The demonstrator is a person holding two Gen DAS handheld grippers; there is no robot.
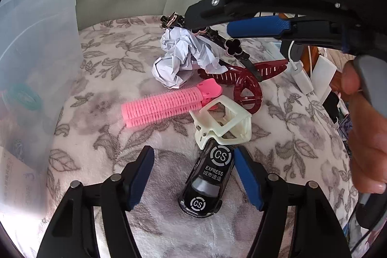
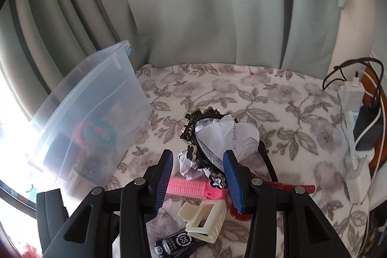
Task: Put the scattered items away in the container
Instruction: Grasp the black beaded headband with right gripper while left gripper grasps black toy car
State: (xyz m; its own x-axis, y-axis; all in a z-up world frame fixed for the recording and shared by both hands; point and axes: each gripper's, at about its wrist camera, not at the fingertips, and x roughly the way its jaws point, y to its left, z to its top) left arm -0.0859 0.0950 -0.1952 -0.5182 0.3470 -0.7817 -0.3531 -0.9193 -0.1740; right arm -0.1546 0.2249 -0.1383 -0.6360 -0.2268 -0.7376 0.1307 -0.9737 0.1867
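Observation:
A black toy car marked "CS EXPRESS" lies between the fingers of my open left gripper, closer to the right pad. A cream claw clip rests on its far end. Beyond lie a pink roller clip, a dark red claw clip, crumpled white paper and a black clover headband. My right gripper hangs open above the pile, with the headband and paper just ahead of its tips. The translucent container stands at the left and holds hair ties.
A floral blanket covers the surface. White chargers, a power strip and cables line the right edge. Pale curtains hang behind. A hand holds the right gripper's handle at the right of the left wrist view.

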